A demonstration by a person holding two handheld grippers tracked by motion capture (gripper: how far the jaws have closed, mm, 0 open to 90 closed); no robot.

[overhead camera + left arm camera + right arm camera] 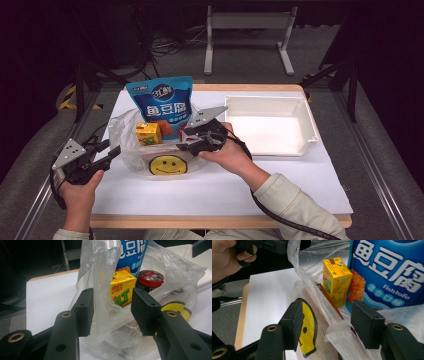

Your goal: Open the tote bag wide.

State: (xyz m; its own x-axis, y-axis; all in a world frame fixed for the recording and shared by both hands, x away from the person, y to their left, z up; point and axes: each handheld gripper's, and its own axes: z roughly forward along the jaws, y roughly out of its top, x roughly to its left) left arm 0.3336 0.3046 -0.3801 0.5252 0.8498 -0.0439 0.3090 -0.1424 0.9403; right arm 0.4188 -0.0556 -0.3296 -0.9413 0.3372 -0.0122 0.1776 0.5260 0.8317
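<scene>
A clear plastic bag (125,150) with a yellow smiley face (167,165) lies on the white table top (225,185). In it are a tall blue fish tofu pouch (162,102), a yellow juice box (148,133) and a red-lidded jar (150,278). My left gripper (111,148) is at the bag's left edge. Its jaws stand apart with loose bag film (110,302) between them. My right gripper (184,139) hovers over the bag's right side, jaws apart. In the right gripper view, the smiley face (308,327) sits by one pad and crumpled film lies near the other.
An empty white tray (270,145) sits on the table to the right of the bag. The person's other hand (224,257) shows at the top left of the right gripper view. Cables and a metal stand (247,22) lie on the floor beyond the table.
</scene>
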